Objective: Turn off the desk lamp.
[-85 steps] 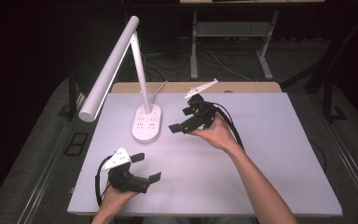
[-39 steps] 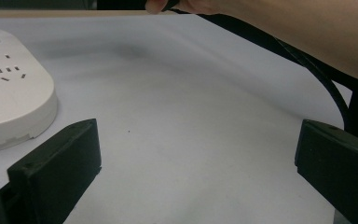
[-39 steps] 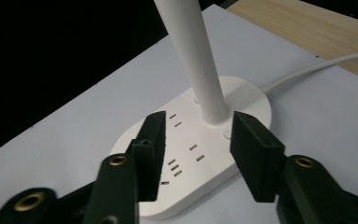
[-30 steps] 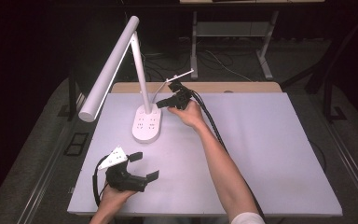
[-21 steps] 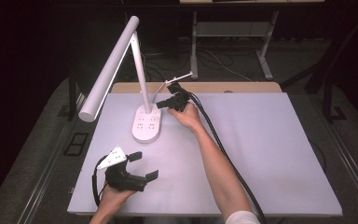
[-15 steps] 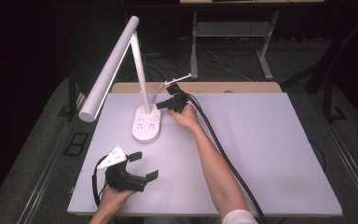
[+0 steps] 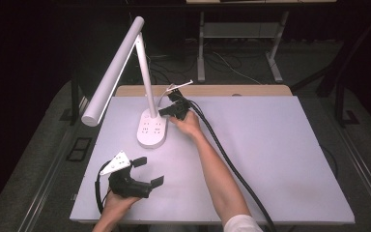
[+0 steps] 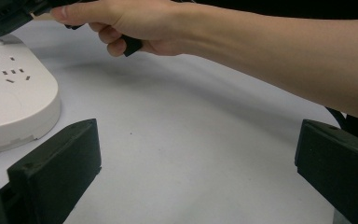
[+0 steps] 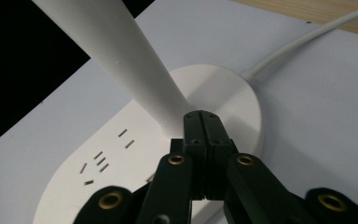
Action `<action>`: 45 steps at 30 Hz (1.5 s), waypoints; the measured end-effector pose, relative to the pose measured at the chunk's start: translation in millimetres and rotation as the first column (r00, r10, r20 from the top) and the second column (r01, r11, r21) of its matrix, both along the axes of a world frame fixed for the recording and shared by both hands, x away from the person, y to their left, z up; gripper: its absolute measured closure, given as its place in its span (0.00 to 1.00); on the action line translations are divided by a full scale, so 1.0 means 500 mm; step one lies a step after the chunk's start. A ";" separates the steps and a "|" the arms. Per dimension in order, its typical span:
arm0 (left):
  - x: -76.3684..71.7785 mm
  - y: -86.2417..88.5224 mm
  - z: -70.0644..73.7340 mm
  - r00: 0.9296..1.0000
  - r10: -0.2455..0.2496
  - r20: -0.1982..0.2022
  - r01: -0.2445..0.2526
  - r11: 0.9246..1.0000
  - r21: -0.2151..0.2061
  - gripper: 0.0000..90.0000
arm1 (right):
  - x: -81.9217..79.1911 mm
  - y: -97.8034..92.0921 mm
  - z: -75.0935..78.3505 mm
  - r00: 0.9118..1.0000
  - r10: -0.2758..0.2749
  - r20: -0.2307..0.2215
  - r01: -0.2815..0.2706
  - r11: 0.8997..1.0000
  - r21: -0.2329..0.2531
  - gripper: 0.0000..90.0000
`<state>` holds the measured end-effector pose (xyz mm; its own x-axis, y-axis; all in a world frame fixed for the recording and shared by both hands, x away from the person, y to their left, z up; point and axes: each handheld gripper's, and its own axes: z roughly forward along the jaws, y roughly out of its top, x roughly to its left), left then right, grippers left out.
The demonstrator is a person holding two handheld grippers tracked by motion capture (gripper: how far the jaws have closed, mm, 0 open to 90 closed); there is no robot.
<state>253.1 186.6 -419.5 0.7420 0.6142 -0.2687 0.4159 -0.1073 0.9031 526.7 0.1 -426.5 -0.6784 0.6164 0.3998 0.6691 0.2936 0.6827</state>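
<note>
Up at the far side of the counter (image 7: 270,145), the right gripper (image 9: 202,122) had its jaws pressed together with nothing between them, the tips against the foot of the white desk lamp's (image 7: 150,126) stem, right above the base with its socket slots. A white cord (image 9: 307,39) ran off from the back of the base. Near the front edge, the left gripper (image 7: 146,170) rested with its jaws spread wide over bare counter, well apart from the lamp.
</note>
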 end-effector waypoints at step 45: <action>0.002 0.000 0.000 1.000 0.003 0.000 -0.003 1.000 0.004 0.00 | -0.003 0.008 -0.008 0.998 -0.068 -0.004 0.068 0.997 -0.026 1.00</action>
<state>253.9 186.5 -419.7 0.7398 0.6178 -0.2666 0.4165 -0.1092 0.9026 525.0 3.8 -430.4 -0.6329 0.6711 0.3861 0.6912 0.2651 0.6723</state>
